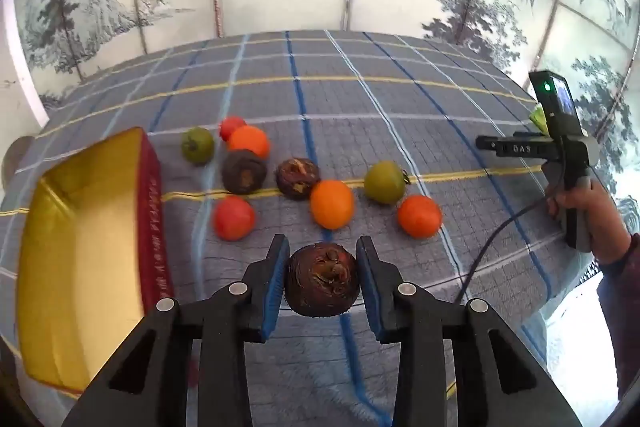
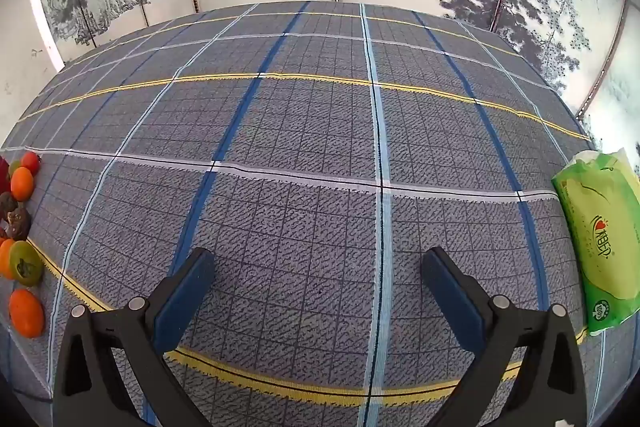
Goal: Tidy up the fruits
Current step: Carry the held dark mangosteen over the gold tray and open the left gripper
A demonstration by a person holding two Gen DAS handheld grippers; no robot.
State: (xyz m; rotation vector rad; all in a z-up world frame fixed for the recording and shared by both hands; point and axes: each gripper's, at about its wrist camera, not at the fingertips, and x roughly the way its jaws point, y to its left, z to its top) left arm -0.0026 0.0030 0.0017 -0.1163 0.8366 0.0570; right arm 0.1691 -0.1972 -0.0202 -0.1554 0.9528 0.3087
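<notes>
Gripping a dark brown fruit [image 1: 322, 281], the left gripper [image 1: 323, 283] has its blue pads [image 1: 276, 287] pressed against both sides of it, fingers narrowed to the fruit's width. The fruit sits between the tips, near the front of the plaid cloth [image 1: 360, 99]; whether it rests on the cloth or is lifted I cannot tell.

Beyond it lies the rest of the spread: two more brown fruits [image 1: 244, 171] side by side, three oranges [image 1: 332, 204], two green fruits [image 1: 385, 182] and two red ones [image 1: 234, 218], all loose on the cloth. To the left stands a box [image 1: 80, 227], gold inside with a red wall, tilted in this view.

Off to the right, the left view catches the right gripper [image 1: 486, 145] from the side, held in a hand [image 1: 588, 211], a cable trailing down.

The right view tells what the left cannot: the right gripper [image 2: 320, 291] has its fingers spread wide, holding nothing, over bare cloth. A green tissue pack [image 2: 600, 239] lies at the right edge. The fruits are squeezed into the far left border there, and the box does not show.
</notes>
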